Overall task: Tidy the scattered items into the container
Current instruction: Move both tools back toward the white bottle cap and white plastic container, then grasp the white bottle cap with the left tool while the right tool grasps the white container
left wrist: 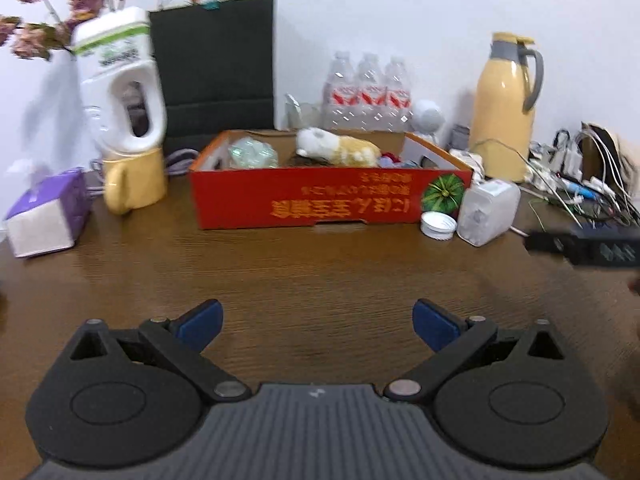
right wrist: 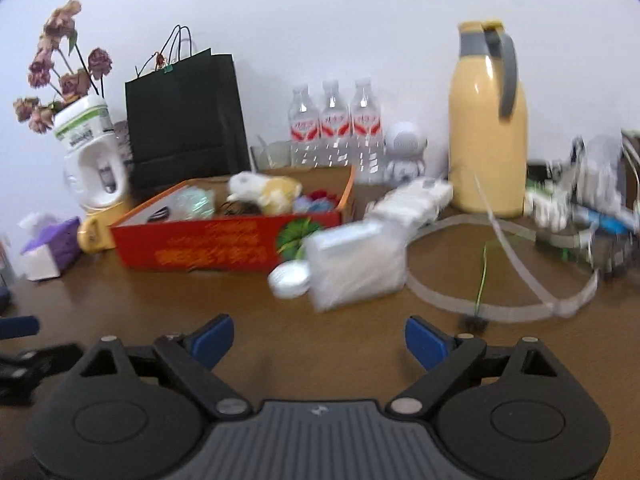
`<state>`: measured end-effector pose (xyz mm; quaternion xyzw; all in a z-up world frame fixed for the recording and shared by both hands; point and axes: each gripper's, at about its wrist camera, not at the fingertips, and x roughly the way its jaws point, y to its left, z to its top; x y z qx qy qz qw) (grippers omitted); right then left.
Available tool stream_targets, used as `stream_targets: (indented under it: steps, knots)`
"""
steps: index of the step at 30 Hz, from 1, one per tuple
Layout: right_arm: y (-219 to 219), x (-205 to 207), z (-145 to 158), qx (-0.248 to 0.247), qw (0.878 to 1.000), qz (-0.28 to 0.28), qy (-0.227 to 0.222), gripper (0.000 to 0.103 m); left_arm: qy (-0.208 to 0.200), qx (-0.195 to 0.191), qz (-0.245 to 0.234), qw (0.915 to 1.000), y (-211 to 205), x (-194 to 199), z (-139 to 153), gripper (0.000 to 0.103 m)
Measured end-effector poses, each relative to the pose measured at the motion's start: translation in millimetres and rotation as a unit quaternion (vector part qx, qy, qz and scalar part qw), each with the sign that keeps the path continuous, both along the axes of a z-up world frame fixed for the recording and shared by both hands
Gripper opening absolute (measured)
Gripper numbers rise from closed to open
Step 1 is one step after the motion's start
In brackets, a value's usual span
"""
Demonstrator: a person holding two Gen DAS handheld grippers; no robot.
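Observation:
A red cardboard box stands on the brown table; it also shows in the right wrist view. In it lie a white and yellow plush toy, a crumpled clear wrapper and small colourful items. A white translucent case and a white round lid lie by the box's right corner; in the right wrist view the case and the lid lie just ahead. My left gripper is open and empty over bare table. My right gripper is open and empty.
Behind the box stand a black paper bag, three water bottles, a yellow thermos and a white jug with dried flowers on a yellow mug. A tissue pack lies left. Cables and chargers lie right, with a clear strap.

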<state>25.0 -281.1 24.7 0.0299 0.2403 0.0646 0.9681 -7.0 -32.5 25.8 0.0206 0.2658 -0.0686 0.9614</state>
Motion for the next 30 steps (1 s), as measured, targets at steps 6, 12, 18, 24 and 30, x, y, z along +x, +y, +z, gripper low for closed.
stream_targets:
  steps: [6,12,18,24,30]
  knots:
    - [-13,65,-4,-0.052,0.998,0.021,-0.005,0.098,-0.010,0.033,-0.041,0.9986,-37,43,-5,0.103]
    - [-15,103,-10,-0.067,0.996,0.056,0.004,0.098,0.007,0.027,-0.065,0.9975,-59,78,-15,0.103]
    - [-31,107,-8,-0.012,0.996,0.085,0.010,0.082,0.021,0.022,-0.091,0.9954,-84,107,-21,0.103]
    - [-50,89,14,0.023,0.997,0.055,-0.046,0.082,0.028,0.018,-0.100,0.9944,-118,141,-24,0.098]
    - [-65,88,12,0.073,0.995,0.043,-0.049,0.082,0.066,-0.004,-0.095,0.9933,-121,161,-30,0.072]
